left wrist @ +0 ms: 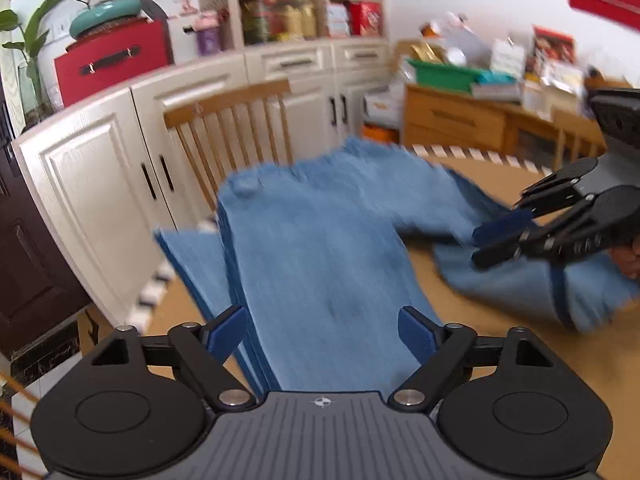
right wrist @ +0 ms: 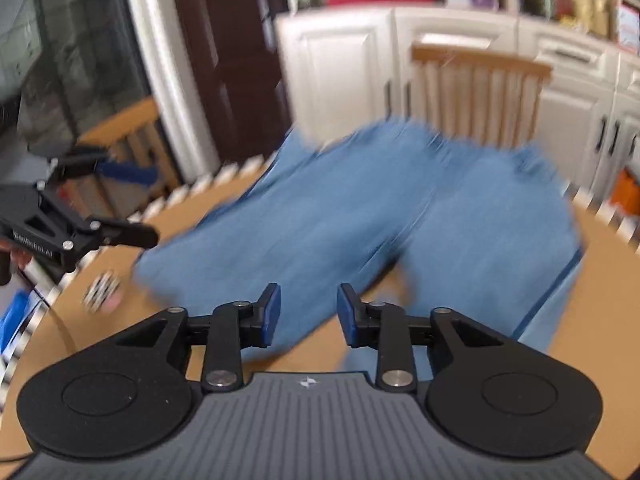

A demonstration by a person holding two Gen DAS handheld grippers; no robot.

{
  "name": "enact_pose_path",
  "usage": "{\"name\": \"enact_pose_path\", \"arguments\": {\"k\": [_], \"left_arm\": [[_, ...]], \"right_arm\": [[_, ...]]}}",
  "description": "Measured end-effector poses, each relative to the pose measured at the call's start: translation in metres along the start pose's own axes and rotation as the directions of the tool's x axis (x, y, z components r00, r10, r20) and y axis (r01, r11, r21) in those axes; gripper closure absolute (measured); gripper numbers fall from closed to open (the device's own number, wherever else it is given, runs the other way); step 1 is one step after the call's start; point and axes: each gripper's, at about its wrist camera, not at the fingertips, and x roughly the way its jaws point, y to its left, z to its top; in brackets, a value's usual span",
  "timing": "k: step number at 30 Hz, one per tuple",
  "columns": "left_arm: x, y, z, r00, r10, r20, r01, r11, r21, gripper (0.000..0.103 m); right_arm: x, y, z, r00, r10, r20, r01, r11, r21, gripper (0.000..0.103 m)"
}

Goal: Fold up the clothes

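Currently, blue jeans (left wrist: pixel 320 240) are lying spread across the round tan desk (right wrist: pixel 592 320), waistband toward a wooden chair (left wrist: pixel 240 120). Both the left hand-held gripper (left wrist: pixel 320 330) and right hand-held gripper (right wrist: pixel 308 314) are hovering with fingers parted, holding nothing.

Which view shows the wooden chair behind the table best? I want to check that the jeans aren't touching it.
The left wrist view: the wooden chair shows its top rail and spindles fairly sharply, beyond the jeans. The right wrist view shows the same chair smeared by motion blur, its lower part hidden behind the jeans. Neither view settles contact.
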Motion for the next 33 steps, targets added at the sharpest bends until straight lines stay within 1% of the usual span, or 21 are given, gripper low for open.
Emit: {"name": "enact_pose_path", "arguments": {"k": [3,6,8,10,11,12,13,15,16,17,18,19,20,21,22,23,25,27,29,31,33], "left_arm": [[-0.003,-0.017,-0.033,0.999,0.016,-0.028,-0.017,1.0,-0.015,0.017],[0.008,-0.022,-0.052,0.999,0.034,-0.04,-0.034,0.999,-0.014,0.017],[0.02,-0.024,-0.06,0.998,0.054,-0.044,-0.054,0.999,-0.001,0.019],[0.033,-0.024,-0.063,0.997,0.05,-0.062,-0.05,0.999,-0.003,0.024],[0.038,-0.023,-0.063,0.997,0.038,-0.066,-0.038,0.999,-0.002,0.037],[0.041,-0.021,-0.06,0.997,0.028,-0.073,-0.028,1.0,-0.007,0.057],[0.04,-0.017,-0.058,0.997,0.008,-0.078,-0.011,0.999,-0.033,0.065],[0.028,0.001,-0.047,0.995,-0.078,-0.064,0.067,0.985,-0.157,0.085],[0.018,0.016,-0.038,0.988,-0.149,-0.043,0.133,0.959,-0.251,0.085],[0.008,0.034,-0.025,0.976,-0.219,-0.018,0.198,0.912,-0.36,0.085],[-0.002,0.052,-0.013,0.96,-0.281,0.018,0.257,0.849,-0.463,0.084],[-0.009,0.073,0.002,0.945,-0.318,0.075,0.304,0.772,-0.559,0.081],[-0.012,0.095,0.015,0.933,-0.322,0.158,0.346,0.689,-0.637,0.065],[-0.014,0.116,0.028,0.918,-0.316,0.239,0.389,0.601,-0.698,0.038],[-0.009,0.134,0.036,0.908,-0.291,0.302,0.416,0.532,-0.738,0.027],[0.004,0.147,0.036,0.923,-0.23,0.308,0.383,0.488,-0.784,0.013],[0.03,0.171,0.034,0.95,-0.112,0.293,0.313,0.392,-0.865,0.014],[0.061,0.177,0.018,0.986,-0.08,0.148,0.166,0.338,-0.926,0.036],[0.071,0.172,0.003,0.994,-0.063,0.085,0.103,0.404,-0.909,0.037],[0.069,0.16,-0.008,0.992,-0.054,0.112,0.123,0.543,-0.831,0.03],[0.071,0.147,-0.016,0.994,-0.056,0.09,0.104,0.684,-0.722,0.026]], "right_arm": [[0.012,0.024,-0.026,0.999,0.02,-0.03,-0.02,1.0,0.011,0.05],[0.02,0.035,-0.036,0.999,0.032,-0.027,-0.032,0.999,0.011,0.048],[0.021,0.035,-0.032,0.999,0.036,-0.011,-0.036,0.999,0.003,0.054],[0.022,0.035,-0.029,0.999,0.04,0.005,-0.04,0.999,-0.004,0.077],[0.022,0.035,-0.027,0.999,0.041,0.013,-0.041,0.999,-0.007,0.082],[0.022,0.035,-0.025,0.999,0.043,0.021,-0.043,0.999,-0.011,0.088],[0.023,0.035,-0.024,0.999,0.045,0.028,-0.045,0.999,-0.014,0.093],[0.02,0.034,-0.018,0.997,0.06,0.048,-0.06,0.998,-0.015,0.093],[0.005,0.029,-0.006,0.991,0.112,0.076,-0.113,0.993,0.019,0.093],[-0.007,0.017,0.011,0.981,0.161,0.113,-0.17,0.982,0.083,0.094],[-0.018,0.005,0.027,0.967,0.206,0.152,-0.228,0.963,0.145,0.095],[-0.028,-0.008,0.045,0.95,0.244,0.197,-0.284,0.934,0.215,0.095],[-0.029,-0.026,0.064,0.934,0.256,0.25,-0.328,0.892,0.312,0.095],[-0.023,-0.045,0.08,0.925,0.243,0.29,-0.347,0.851,0.394,0.095],[-0.015,-0.062,0.095,0.922,0.218,0.319,-0.352,0.812,0.465,0.093],[0.001,-0.076,0.104,0.938,0.16,0.308,-0.305,0.805,0.509,0.091],[0.037,-0.098,0.11,0.969,0.083,0.231,-0.208,0.777,0.594,0.088],[0.068,-0.11,0.102,0.989,0.063,0.137,-0.138,0.751,0.646,0.088],[0.078,-0.108,0.091,0.991,0.07,0.117,-0.128,0.773,0.621,0.088],[0.085,-0.105,0.081,0.99,0.09,0.108,-0.136,0.802,0.582,0.087],[0.086,-0.103,0.069,0.988,0.126,0.093,-0.156,0.824,0.545,0.081]]}}
